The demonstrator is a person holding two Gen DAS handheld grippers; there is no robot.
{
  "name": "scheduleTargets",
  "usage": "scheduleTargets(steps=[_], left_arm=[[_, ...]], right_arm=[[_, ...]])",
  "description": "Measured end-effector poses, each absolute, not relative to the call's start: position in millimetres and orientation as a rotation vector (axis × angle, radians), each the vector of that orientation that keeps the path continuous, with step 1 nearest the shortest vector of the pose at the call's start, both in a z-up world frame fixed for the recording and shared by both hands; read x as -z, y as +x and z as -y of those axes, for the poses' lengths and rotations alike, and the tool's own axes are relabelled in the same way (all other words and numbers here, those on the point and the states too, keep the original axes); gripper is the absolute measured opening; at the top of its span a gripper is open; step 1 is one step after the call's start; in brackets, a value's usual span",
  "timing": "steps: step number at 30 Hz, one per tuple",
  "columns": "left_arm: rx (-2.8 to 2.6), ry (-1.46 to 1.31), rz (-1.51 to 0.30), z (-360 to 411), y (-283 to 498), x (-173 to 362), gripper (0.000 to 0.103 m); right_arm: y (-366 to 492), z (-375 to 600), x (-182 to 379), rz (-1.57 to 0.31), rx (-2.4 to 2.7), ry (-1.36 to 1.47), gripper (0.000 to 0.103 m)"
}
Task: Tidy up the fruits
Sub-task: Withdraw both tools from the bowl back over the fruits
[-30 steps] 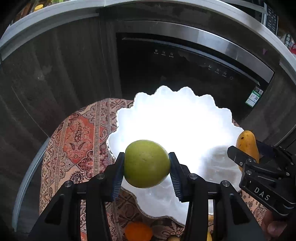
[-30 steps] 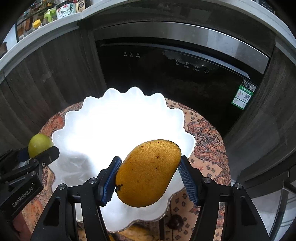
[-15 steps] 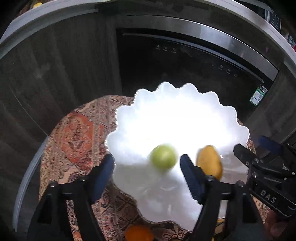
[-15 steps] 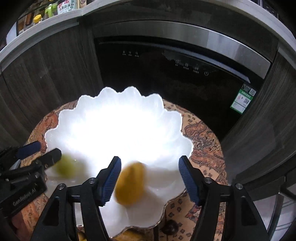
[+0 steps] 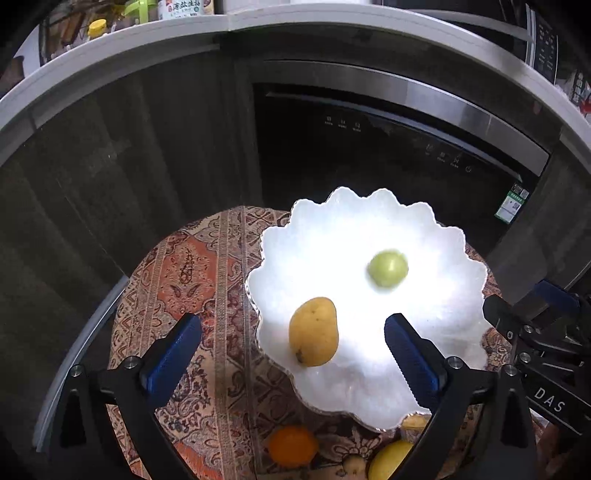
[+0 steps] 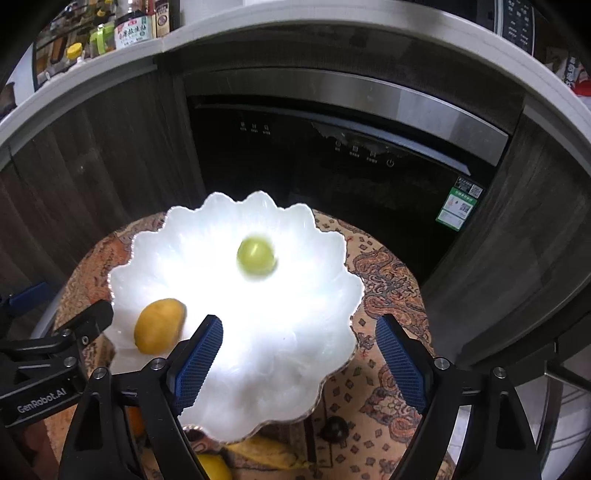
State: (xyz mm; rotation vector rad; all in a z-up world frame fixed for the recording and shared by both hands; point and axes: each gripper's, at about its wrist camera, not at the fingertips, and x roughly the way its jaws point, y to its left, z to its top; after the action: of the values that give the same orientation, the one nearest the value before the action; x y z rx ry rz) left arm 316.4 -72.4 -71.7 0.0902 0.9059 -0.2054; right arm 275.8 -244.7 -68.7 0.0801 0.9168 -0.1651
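My 2 tools, left tool [image 5: 291,350] and right tool [image 6: 297,354], are opening, empty, above the white bowl [image 5: 454,251] holding mango [image 5: 314,332] and green fruit [image 5: 388,267]; an orange [image 5: 291,445] and lemon [image 5: 389,459] wait on the worktop.

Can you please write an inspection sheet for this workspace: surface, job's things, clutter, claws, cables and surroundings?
Surface: small round table under a patterned cloth.
Job's things: white scalloped bowl holds a yellow mango and a green round fruit, apart from each other. An orange fruit and a yellow fruit lie on the cloth near the bowl. A small dark round thing also lies there.
Clutter: nothing seen.
Claws: left claw and right claw both opening, nothing between the pads.
Cables: nothing seen.
Surroundings: dark built-in appliance, wood-look cabinet fronts, a counter with bottles.
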Motion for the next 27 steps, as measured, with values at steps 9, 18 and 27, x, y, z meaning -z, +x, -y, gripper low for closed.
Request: scheduleTargets(steps=[9, 18, 27], left_arm=[[0.205, 0.092, -0.876, 65.4, 293.1, 55.0, 0.101], [0.203, 0.097, -0.854, 63.1, 273.1, 43.4, 0.101], [0.203, 0.109, -0.838, 66.3, 248.4, 41.3, 0.101]], right_arm=[[254.2, 239.8, 47.6, -0.885, 0.165, 0.081, 0.086], [235.0, 239.2, 37.2, -0.870, 0.169, 0.089, 0.086], [211.6, 241.9, 36.8, -0.875, 0.177, 0.104, 0.086]])
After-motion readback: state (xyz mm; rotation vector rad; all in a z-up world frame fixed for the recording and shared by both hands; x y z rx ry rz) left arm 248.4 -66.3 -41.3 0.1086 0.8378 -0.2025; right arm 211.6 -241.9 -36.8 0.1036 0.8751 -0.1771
